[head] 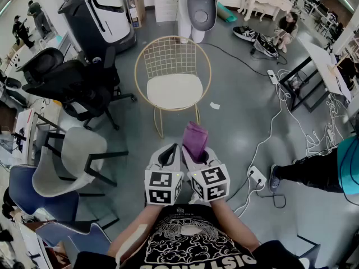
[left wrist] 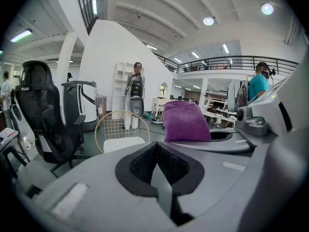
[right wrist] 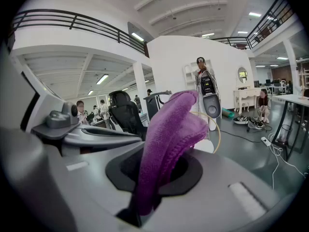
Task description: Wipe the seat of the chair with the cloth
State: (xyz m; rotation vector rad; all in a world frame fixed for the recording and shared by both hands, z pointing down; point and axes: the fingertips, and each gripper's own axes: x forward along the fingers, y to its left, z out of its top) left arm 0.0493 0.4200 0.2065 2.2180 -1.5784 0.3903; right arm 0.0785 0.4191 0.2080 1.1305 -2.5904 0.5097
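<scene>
"Claws?"
"The left gripper (head: 168, 152) is closed on nothing. The right gripper (head: 194, 152) clamps the cloth (head: 195, 138), a purple terry fold standing upright."
"Chair?"
"The chair (head: 147, 66) is beyond, its white seat (head: 173, 89) well apart from the cloth."

The chair (head: 173, 49) stands on the floor in the upper centre of the head view. It has a thin gold wire frame, a round backrest filled with a wire grid, and slim gold legs. Its seat (head: 174, 90) is a white, softly squared cushion, bare on top. The cloth (head: 194, 140) is purple and plush, folded into a thick wad just below the chair in the frame and apart from it. It is pinched at its lower end in the right gripper (right wrist: 159, 173), and its free end stands up and leans toward the chair.
</scene>
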